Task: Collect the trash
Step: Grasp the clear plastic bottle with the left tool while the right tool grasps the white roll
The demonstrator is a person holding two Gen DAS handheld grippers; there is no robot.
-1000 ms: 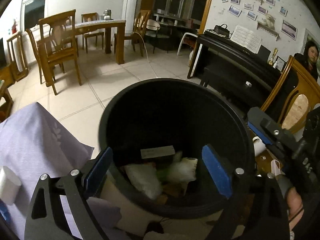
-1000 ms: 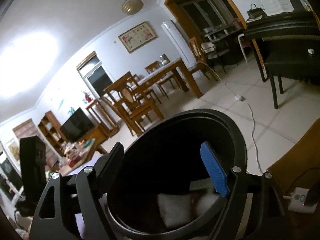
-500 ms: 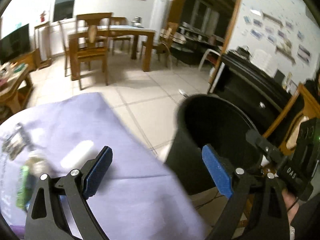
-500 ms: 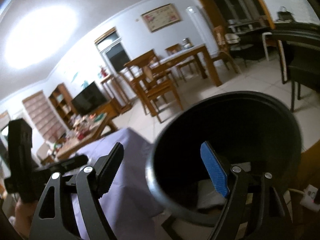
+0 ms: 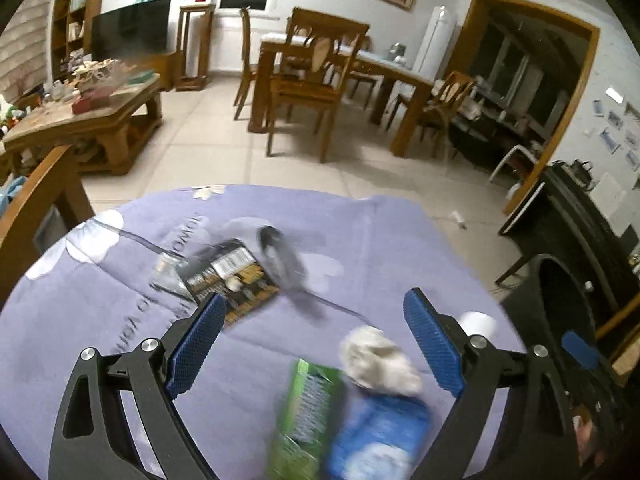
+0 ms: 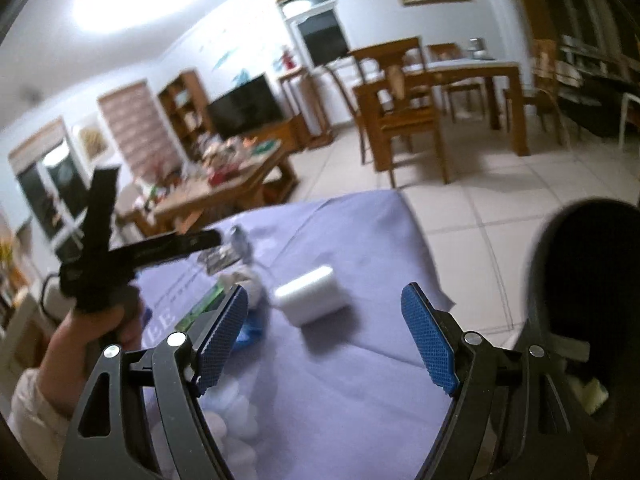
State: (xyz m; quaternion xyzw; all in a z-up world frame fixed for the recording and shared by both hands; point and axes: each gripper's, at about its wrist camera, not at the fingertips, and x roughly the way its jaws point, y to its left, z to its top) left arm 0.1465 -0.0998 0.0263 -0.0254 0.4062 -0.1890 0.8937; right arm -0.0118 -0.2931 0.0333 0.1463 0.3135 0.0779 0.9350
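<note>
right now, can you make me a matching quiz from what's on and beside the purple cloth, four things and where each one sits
Things:
1. crumpled white tissue
2. green packet
3. black trash bin
4. white foam block

Places:
A. on the floor, off the right edge of the purple cloth
B. by itself near the cloth's right edge, ahead of the right gripper
C. between the left gripper's open fingers, right of the green packet
D. lying beside the blue packet, nearest the left wrist camera

Pairs: 1-C, 2-D, 3-A, 4-B
</note>
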